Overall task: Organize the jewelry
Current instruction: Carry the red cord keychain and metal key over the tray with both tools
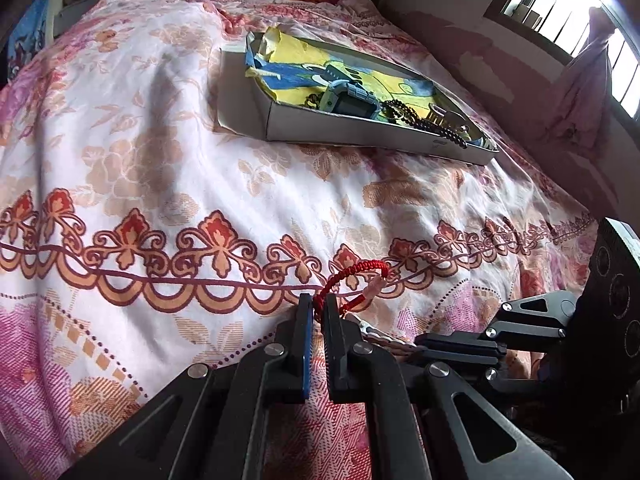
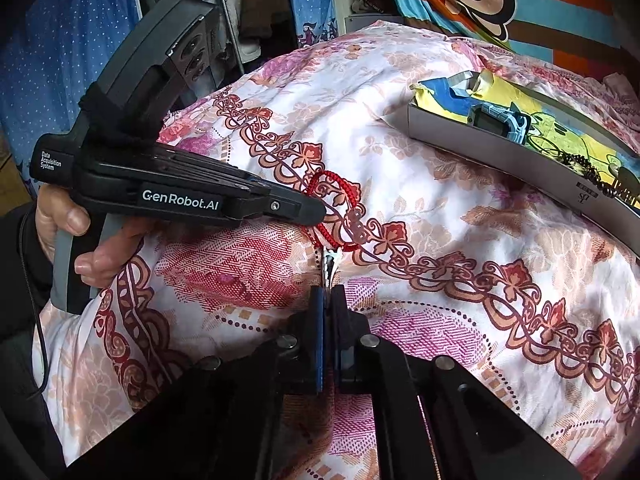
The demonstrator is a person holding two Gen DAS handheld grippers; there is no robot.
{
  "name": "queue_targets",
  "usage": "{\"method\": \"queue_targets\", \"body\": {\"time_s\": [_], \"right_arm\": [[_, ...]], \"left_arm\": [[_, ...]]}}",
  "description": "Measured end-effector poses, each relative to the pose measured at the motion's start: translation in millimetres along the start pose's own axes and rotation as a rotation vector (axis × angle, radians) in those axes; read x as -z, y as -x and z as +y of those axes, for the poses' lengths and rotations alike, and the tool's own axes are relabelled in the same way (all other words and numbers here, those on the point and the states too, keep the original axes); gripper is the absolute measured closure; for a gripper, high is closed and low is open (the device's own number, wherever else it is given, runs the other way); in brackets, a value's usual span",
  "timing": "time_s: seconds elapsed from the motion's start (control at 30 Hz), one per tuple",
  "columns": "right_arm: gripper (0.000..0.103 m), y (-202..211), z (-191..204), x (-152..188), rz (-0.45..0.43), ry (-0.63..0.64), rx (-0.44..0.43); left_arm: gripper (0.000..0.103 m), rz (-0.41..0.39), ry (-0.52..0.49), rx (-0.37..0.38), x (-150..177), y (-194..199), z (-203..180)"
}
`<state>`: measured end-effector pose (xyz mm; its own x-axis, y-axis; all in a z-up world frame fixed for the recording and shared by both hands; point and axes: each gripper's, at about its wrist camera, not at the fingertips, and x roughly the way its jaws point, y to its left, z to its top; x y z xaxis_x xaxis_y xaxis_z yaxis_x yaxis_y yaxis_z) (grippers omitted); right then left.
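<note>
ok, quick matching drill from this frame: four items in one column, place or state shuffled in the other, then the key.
Items
1. red braided bracelet
2. silver chain
3. watch
4. dark bead strand

Place or state
A. lies in the grey tray, square face up
B. pinched in the left gripper
C. draped over the tray's near wall
D. pinched in the right gripper

Pairs: 1-B, 2-D, 3-A, 4-C

Braided red cord bracelet (image 1: pixel 352 276) on matt cloth bedsheet (image 1: pixel 160 160).
</note>
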<state>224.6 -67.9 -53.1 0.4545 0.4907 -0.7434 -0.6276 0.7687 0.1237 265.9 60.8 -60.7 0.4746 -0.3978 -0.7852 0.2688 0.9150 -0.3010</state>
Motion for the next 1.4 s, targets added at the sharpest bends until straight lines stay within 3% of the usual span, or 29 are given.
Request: {"method": "queue_targets", "body": {"time_s": [0.37, 0.63, 0.97, 1.1, 1.4], "right_arm": [[0.1, 24.8, -9.8, 0.1, -0.106, -0.036, 0.043], [0.1, 22.8, -28.7, -1.0, -0.073, -0.126, -0.027], [0.101, 39.0, -48.6, -0.8, -0.123, -0.165, 0.056], [0.101, 44.8, -54.8, -7.6, -0.171, -0.16, 0.086], [0.101, 58.5, -97.3, -51.6, -0.352, -0.176, 0.207]], "left_arm": [[0.098, -0.103, 0.003, -0.099, -2.0, 21.8, -1.6], [0.098, -0.089, 0.012, -0.093, -1.0, 18.2, -0.8], [0.098, -0.099, 0.013, -0.093, -3.1, 20.1, -3.2], [0.098, -0.153, 0.054, -0.068, -17.3, 26.9, -4.5], [0.098, -0.309, 0.083, -0.162, -85.2, 29.5, -13.8]]}}
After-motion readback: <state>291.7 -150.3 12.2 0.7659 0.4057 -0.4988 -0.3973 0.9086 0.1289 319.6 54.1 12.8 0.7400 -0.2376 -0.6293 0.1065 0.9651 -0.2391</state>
